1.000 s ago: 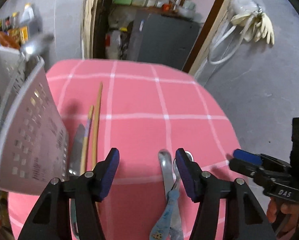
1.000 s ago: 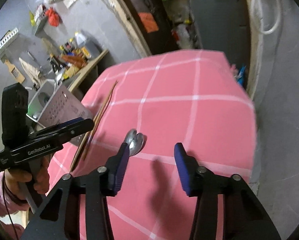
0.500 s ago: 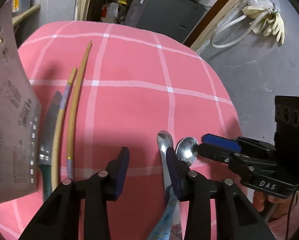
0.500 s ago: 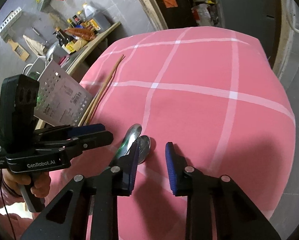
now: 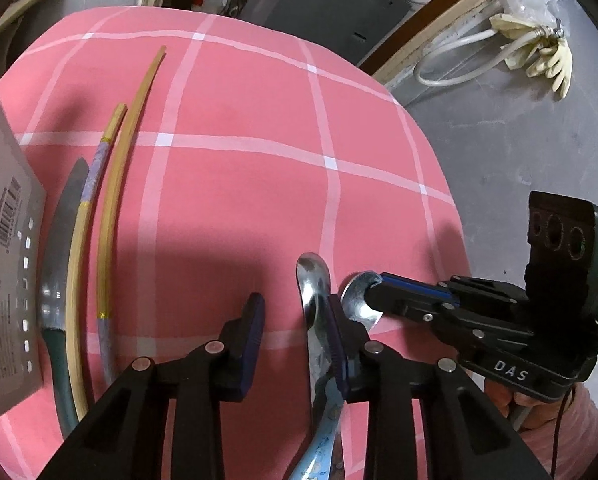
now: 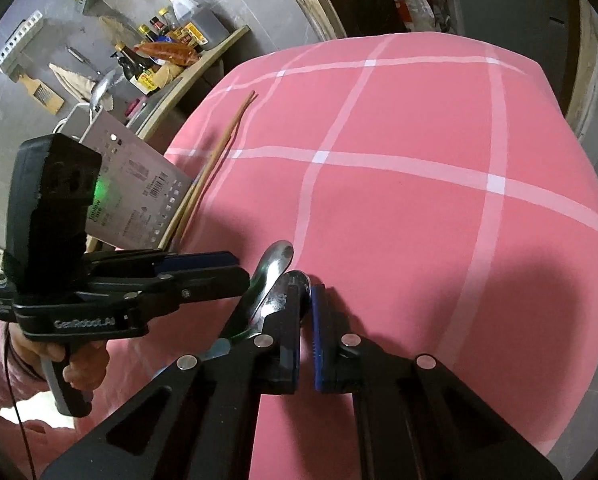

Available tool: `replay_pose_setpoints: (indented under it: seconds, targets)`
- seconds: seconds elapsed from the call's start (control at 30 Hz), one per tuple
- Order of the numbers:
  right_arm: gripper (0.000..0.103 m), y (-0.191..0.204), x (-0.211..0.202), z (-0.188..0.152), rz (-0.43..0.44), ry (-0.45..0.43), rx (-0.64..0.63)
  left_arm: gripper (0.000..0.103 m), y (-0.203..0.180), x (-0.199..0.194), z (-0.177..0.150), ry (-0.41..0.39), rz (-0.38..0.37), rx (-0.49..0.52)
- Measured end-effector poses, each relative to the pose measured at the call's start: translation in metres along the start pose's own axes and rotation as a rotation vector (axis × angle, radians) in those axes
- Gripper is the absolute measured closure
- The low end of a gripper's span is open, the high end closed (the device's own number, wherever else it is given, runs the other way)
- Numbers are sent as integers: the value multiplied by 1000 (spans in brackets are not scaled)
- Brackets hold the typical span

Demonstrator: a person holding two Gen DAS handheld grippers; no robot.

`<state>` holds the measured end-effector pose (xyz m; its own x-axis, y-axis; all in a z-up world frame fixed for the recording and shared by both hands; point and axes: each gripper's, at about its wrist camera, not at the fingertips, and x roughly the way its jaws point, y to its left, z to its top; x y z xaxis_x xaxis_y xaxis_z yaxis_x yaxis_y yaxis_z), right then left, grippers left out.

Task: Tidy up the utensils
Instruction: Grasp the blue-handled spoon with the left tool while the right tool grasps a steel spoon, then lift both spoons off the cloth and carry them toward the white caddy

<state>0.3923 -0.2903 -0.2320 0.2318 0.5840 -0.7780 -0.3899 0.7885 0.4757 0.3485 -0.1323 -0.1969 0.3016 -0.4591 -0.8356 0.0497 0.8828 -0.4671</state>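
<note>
Pink checked tablecloth [image 5: 235, 200] carried two spoons at its near edge. Left gripper [image 5: 295, 320] stood with jaws apart, its right finger against the long spoon [image 5: 313, 280]. Right gripper [image 6: 305, 320] had jaws nearly together at the round spoon [image 5: 357, 296]. Chopsticks [image 5: 111, 200] and knife [image 5: 59, 240] lay left.

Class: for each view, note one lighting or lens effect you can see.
Left wrist view: dark shadows fall across the pink cloth, glare shines on the spoon, and the chopsticks look bowed. Right wrist view: the white stripes on the cloth curve, and the picture's corners are black.
</note>
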Motion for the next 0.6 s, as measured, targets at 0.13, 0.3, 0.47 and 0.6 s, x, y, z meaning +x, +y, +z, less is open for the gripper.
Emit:
replay_pose_setpoints:
  seconds: [0.13,0.3,0.47,0.6]
  targets:
    - [99,-6,-8,-6,-16,-1,2,75,-9,6,9,46,33,32]
    - [99,-7,-17,-7,-60,0,-5,76,-24,14,17,95,104,83]
    - [99,-9,-24,-6,-76,-11,-13,76,-40,22,23,153,189,145]
    - [99,-12,-29,-9,-78,-17,-11,78,-53,29,24,181,259,203]
